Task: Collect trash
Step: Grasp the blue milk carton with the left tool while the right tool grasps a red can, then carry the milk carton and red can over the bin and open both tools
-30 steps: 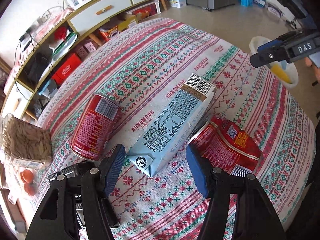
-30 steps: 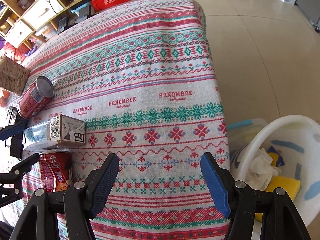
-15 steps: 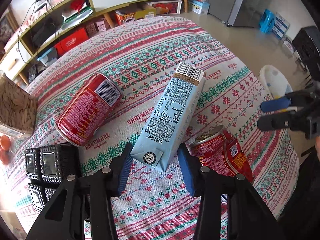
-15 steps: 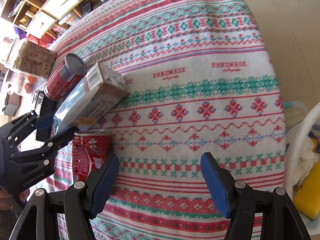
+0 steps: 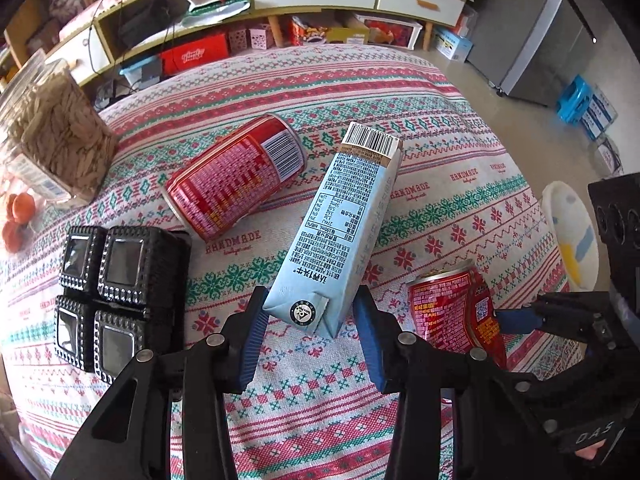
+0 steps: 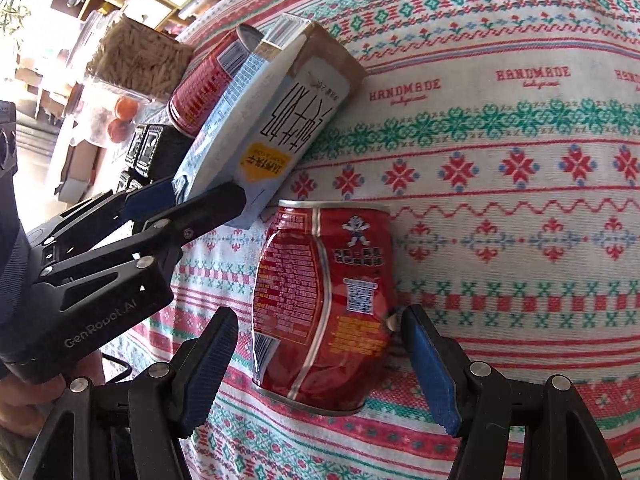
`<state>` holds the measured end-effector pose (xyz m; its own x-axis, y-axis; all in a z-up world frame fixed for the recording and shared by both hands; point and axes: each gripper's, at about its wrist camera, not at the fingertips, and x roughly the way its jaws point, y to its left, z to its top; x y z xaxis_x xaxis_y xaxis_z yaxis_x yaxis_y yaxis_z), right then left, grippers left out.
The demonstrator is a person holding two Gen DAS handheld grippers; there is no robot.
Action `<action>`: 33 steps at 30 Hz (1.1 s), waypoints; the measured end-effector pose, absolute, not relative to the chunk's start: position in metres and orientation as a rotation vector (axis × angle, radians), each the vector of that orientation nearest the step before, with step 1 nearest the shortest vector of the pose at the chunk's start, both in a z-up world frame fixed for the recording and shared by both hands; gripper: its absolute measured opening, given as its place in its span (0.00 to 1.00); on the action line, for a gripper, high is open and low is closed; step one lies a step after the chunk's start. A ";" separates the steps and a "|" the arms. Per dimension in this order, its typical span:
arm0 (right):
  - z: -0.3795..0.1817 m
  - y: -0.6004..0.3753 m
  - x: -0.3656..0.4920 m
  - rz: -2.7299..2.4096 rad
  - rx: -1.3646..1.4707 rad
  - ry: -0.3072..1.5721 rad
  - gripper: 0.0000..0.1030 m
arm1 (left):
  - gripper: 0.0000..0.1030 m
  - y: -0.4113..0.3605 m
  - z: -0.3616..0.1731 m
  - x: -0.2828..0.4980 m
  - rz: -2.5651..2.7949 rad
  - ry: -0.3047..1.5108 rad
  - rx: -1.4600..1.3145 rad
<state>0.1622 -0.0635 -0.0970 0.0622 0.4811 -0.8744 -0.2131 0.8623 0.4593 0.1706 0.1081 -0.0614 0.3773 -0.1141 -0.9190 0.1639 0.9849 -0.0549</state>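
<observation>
My left gripper is shut on the near end of a light blue drink carton and holds it tilted, far end up; the carton also shows in the right wrist view. A crushed red can lies on the patterned tablecloth between the open jaws of my right gripper, with gaps on both sides. The crushed can also shows in the left wrist view. A second red can lies on its side left of the carton.
A black four-cell box sits at the left. A clear box of seeds and small oranges are further left. A white bin with trash stands on the floor past the table's right edge. Shelves line the back wall.
My left gripper closed on the carton and lifted its far end. My right gripper moved left from the bin side until its open jaws straddle the crushed can.
</observation>
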 end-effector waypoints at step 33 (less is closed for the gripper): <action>-0.051 -0.097 0.155 0.272 -0.025 1.202 0.62 | 0.44 0.067 -0.038 0.123 -0.132 1.084 -0.008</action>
<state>0.1554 -0.0967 -0.0508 0.3320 0.1946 -0.9230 -0.2211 0.9673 0.1244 0.1228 0.0668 -0.0385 0.4605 -0.1117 -0.8806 0.1037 0.9920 -0.0716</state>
